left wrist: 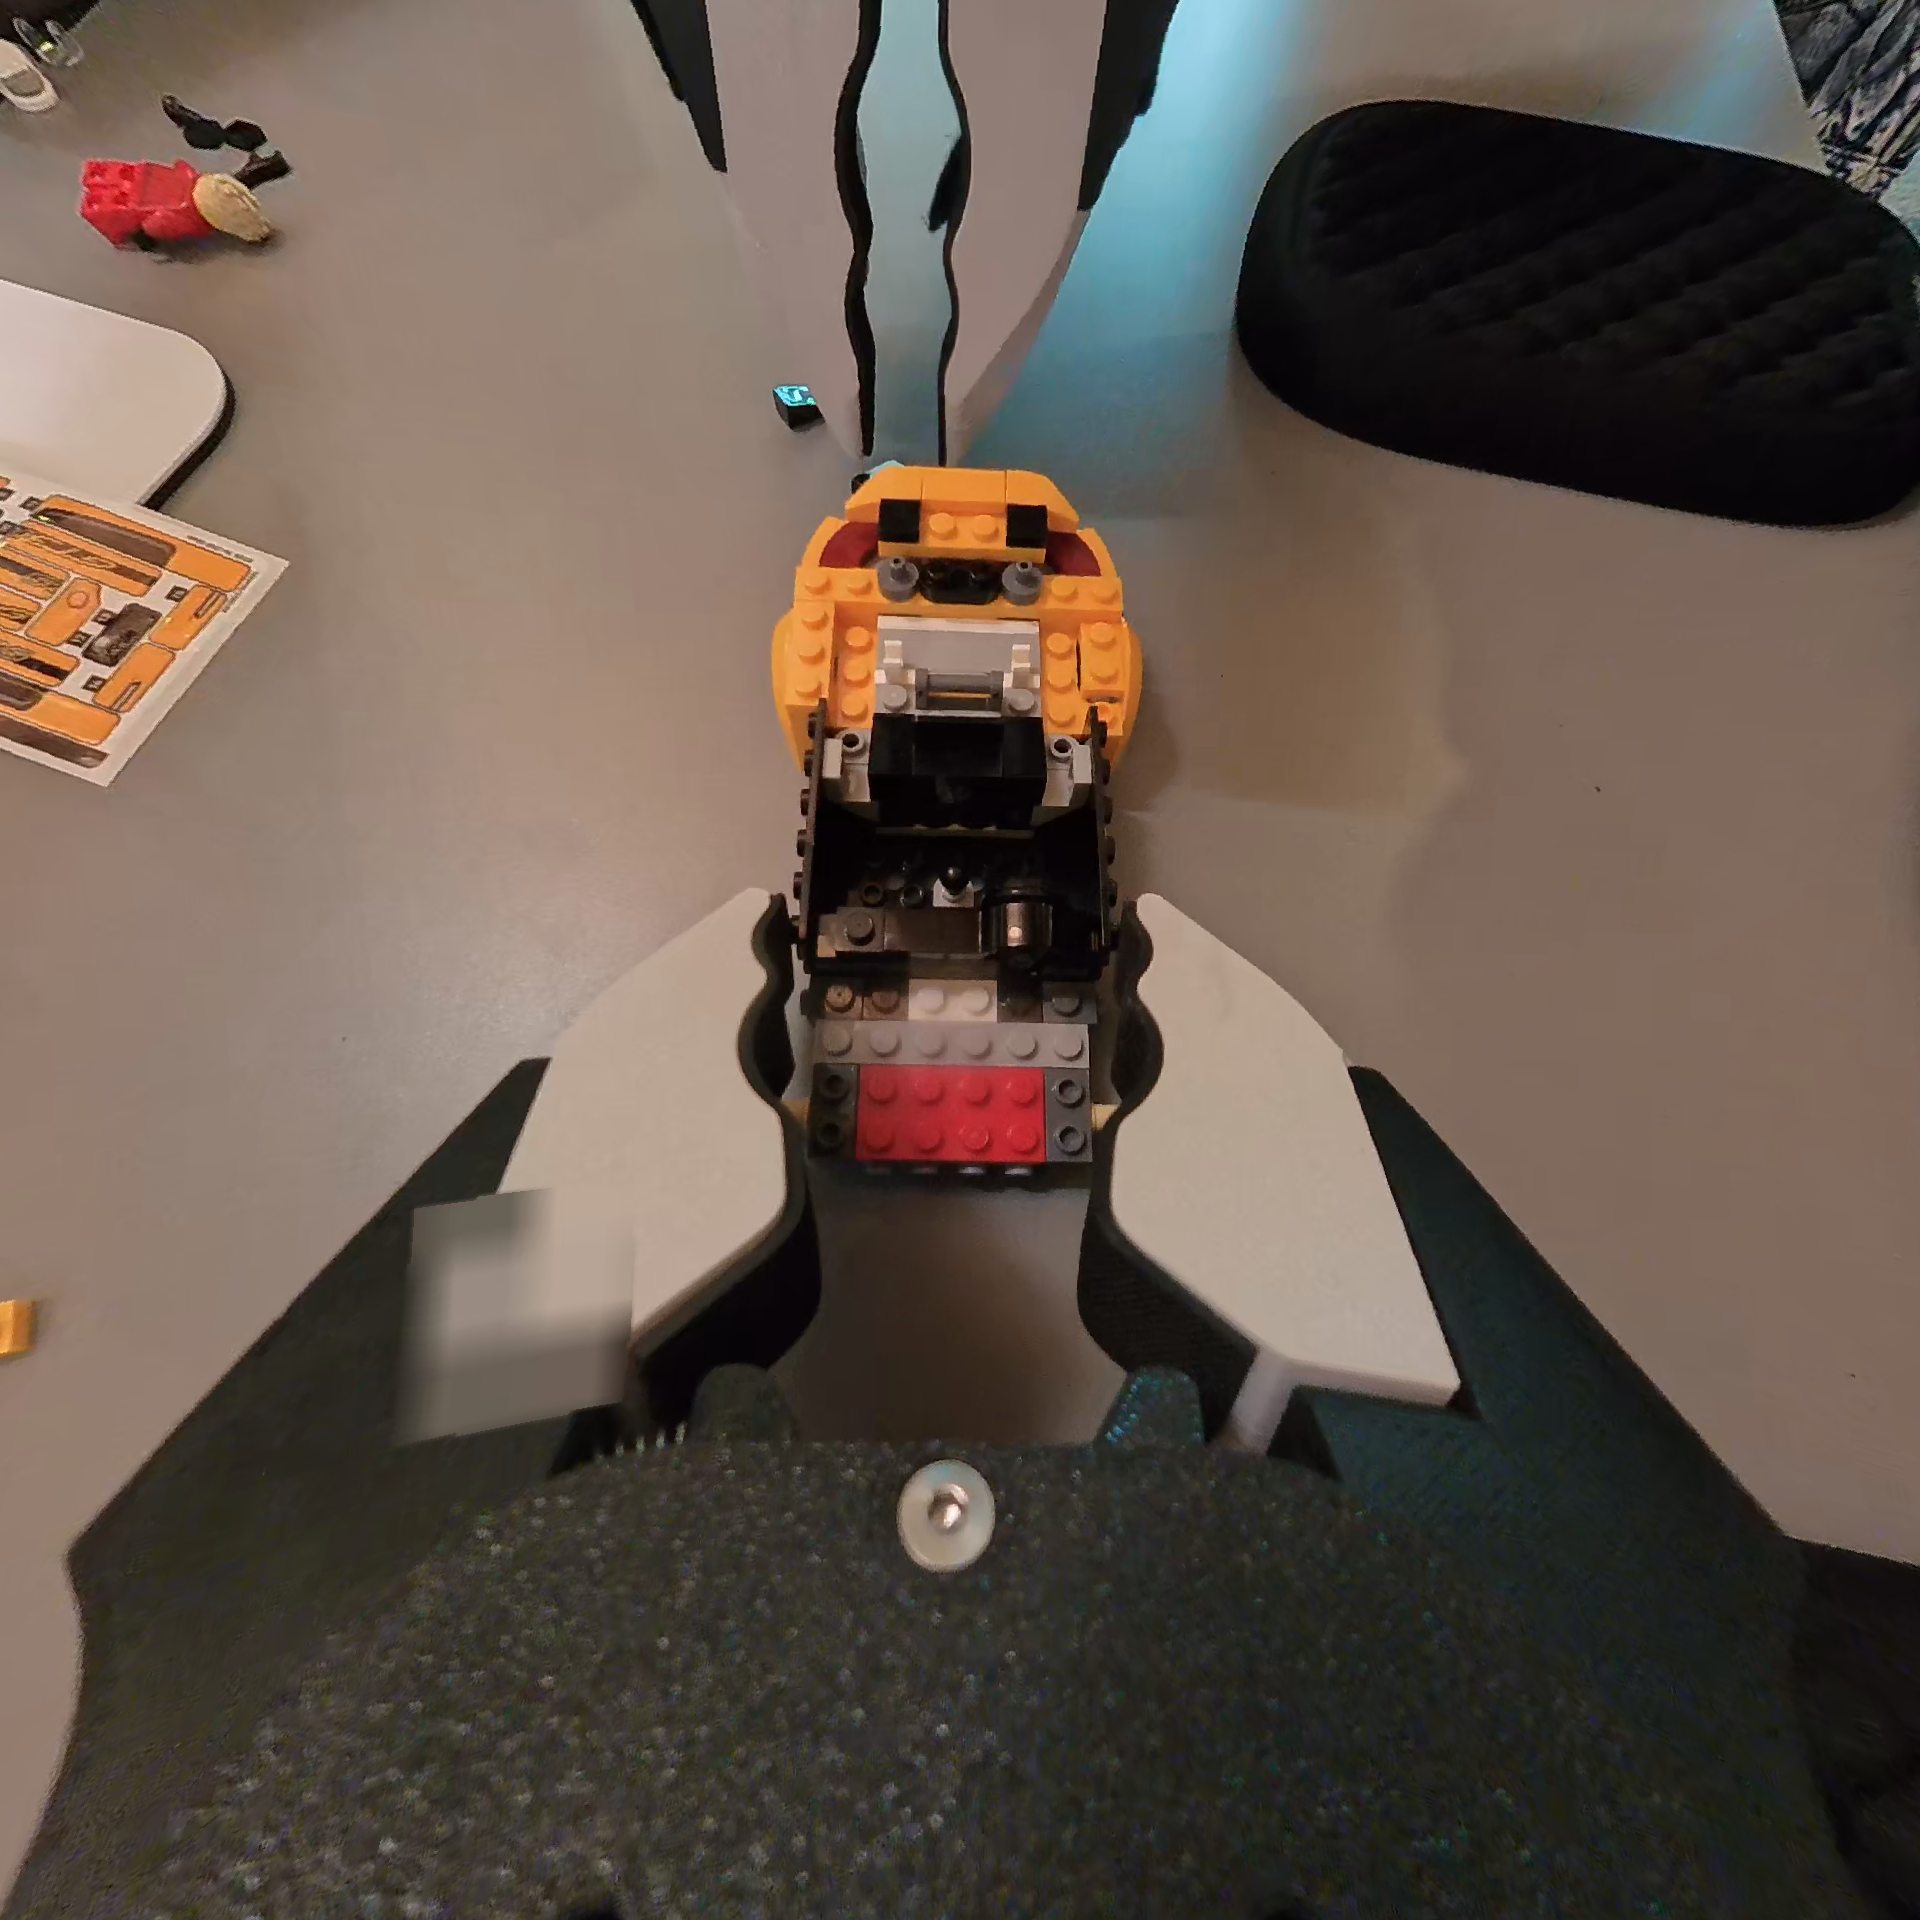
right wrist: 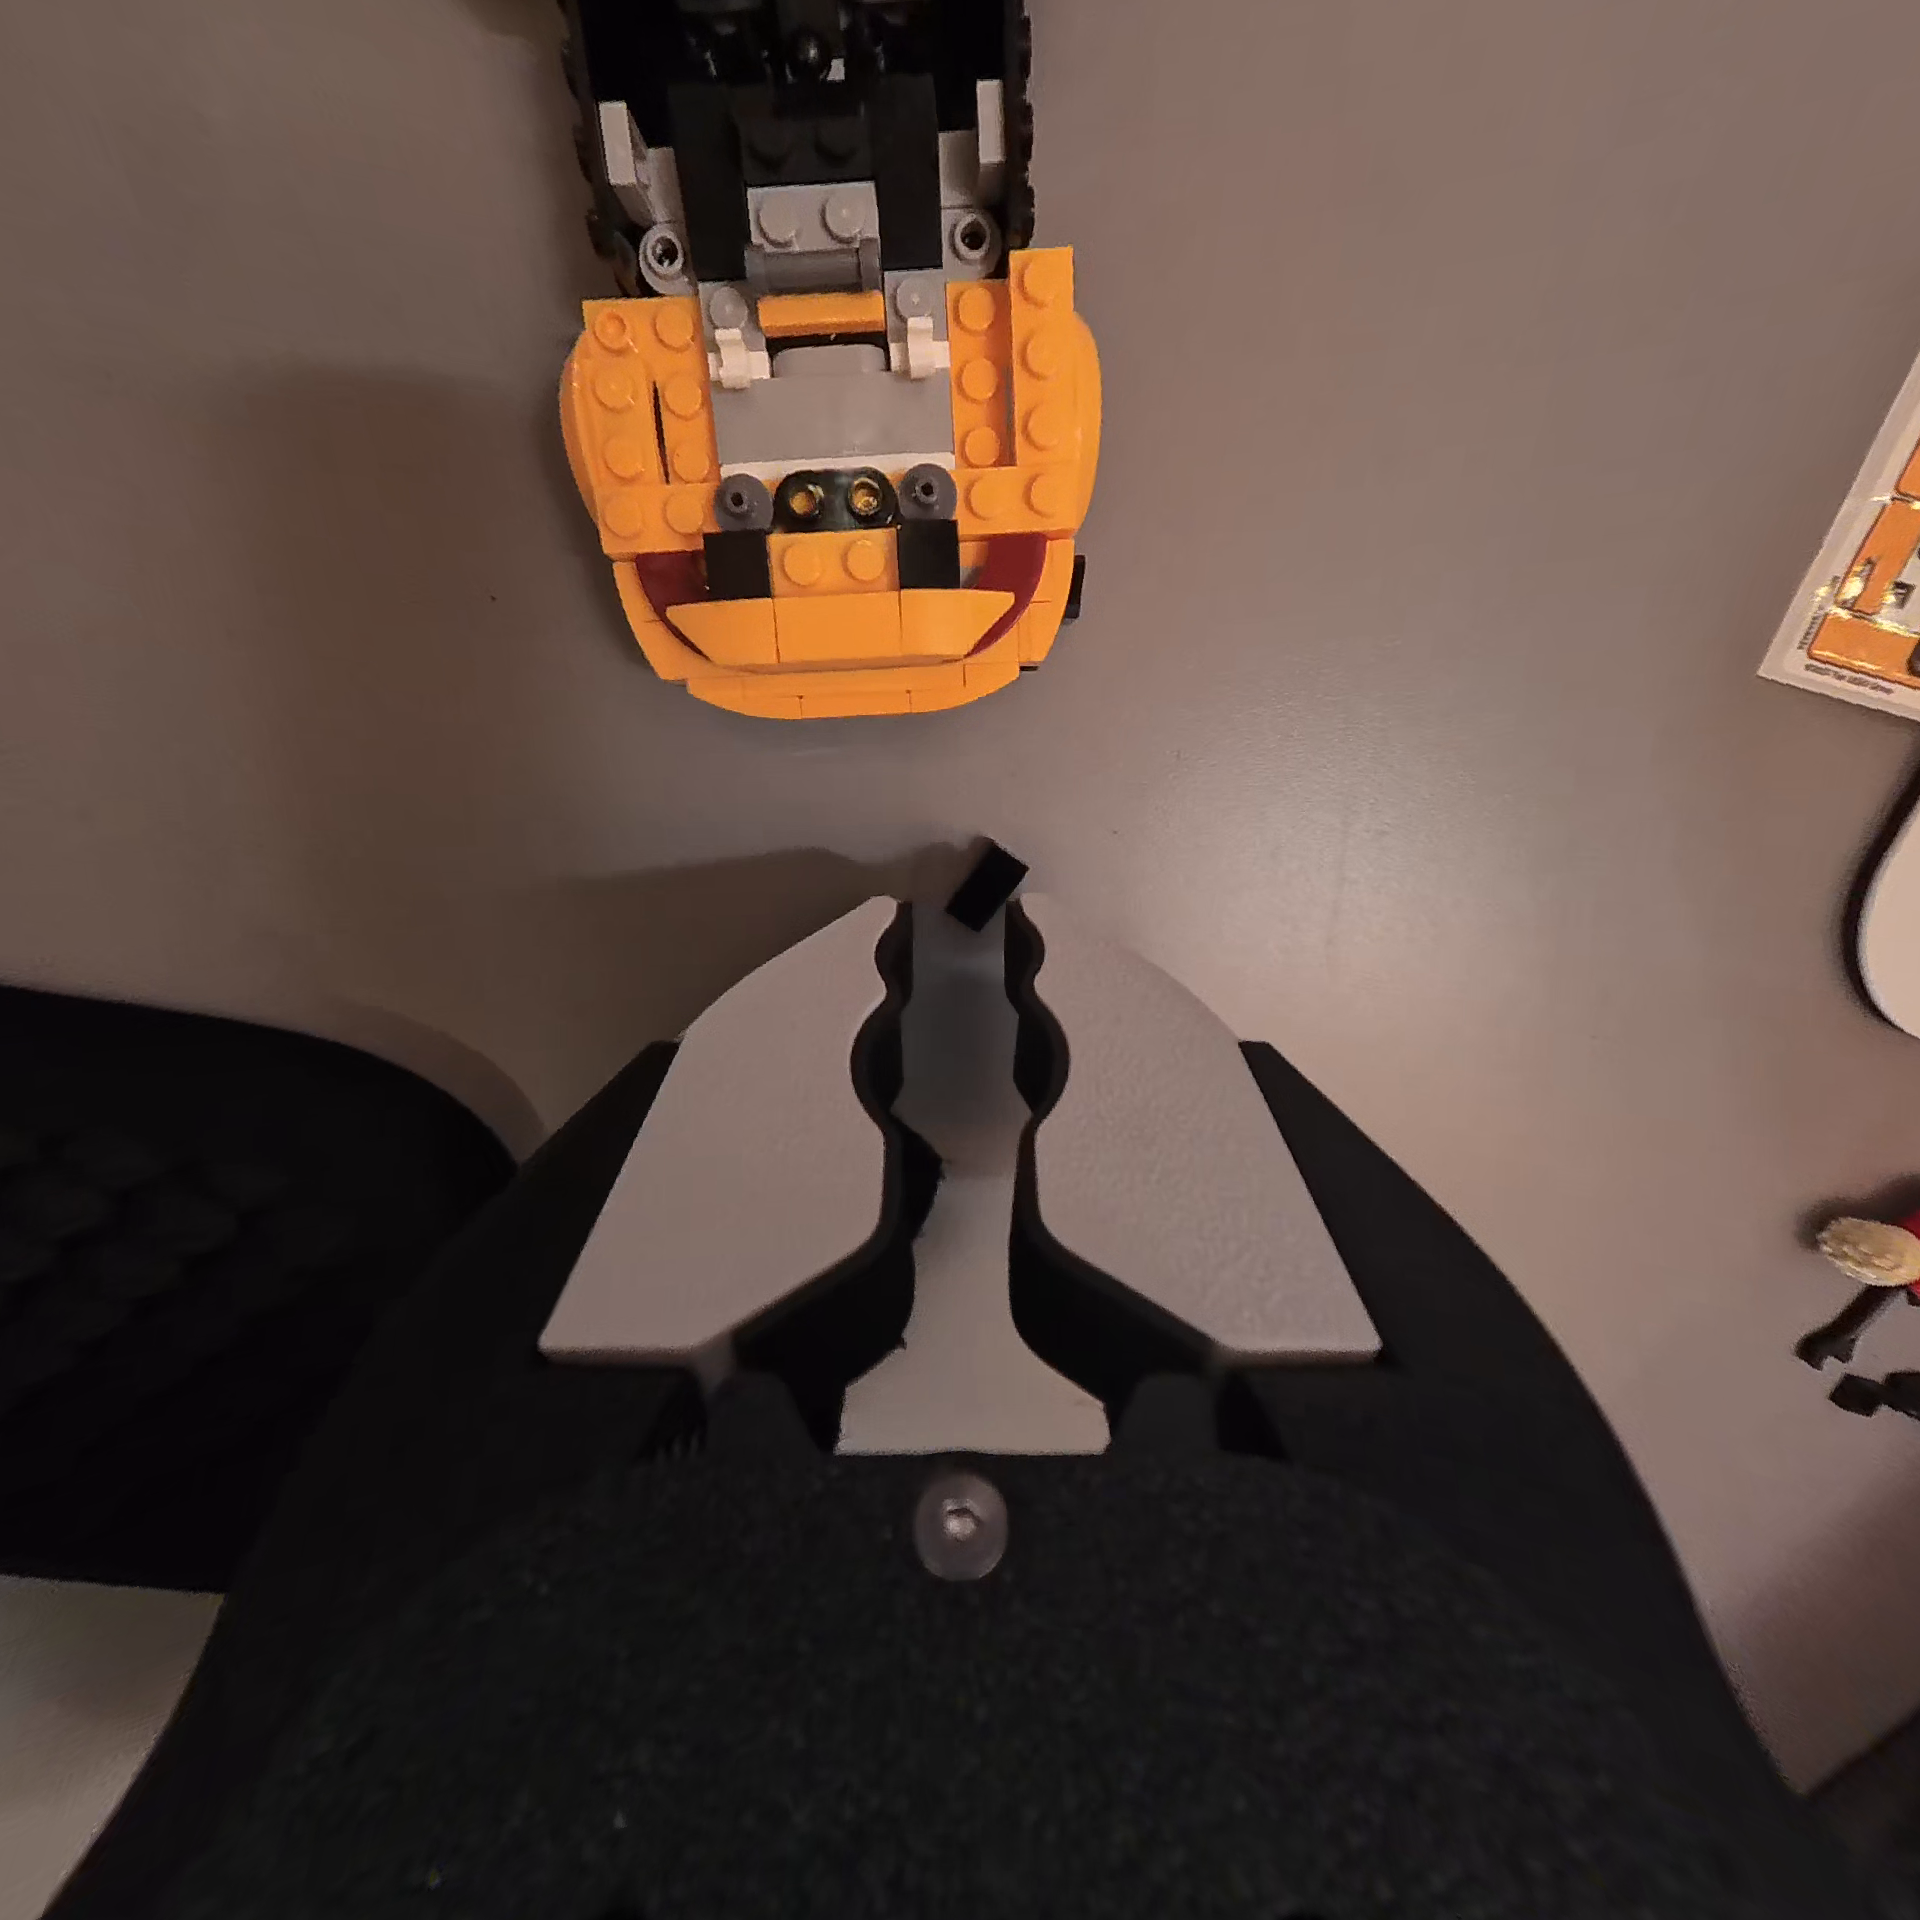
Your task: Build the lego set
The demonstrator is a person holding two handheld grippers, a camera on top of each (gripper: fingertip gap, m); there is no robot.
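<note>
A part-built Lego car point(left wrist: 951, 665) lies on the grey table point(left wrist: 468, 883). It has an orange end, a black open middle and a red plate at the near end. My left gripper point(left wrist: 953, 914) is shut on the car's black sides near the red plate. In the right wrist view the car's orange end point(right wrist: 831, 623) faces my right gripper point(right wrist: 956, 904). Its jaws stand a narrow gap apart and hold nothing. A small black tile point(right wrist: 985, 881) lies on the table at the right fingertip. The left wrist view also shows the tile point(left wrist: 796, 403) beside the right gripper's fingers point(left wrist: 997, 260).
A black padded case point(left wrist: 1579, 312) lies beside the right gripper, also in the right wrist view point(right wrist: 208, 1247). An orange sticker sheet point(left wrist: 104, 623) and a white pad point(left wrist: 94, 384) lie on the other side. A red and tan Lego clump point(left wrist: 166, 203) sits farther off. A small yellow piece point(left wrist: 16, 1330) is at the edge. Spacing between my two grippers at the tips: around 12 centimetres.
</note>
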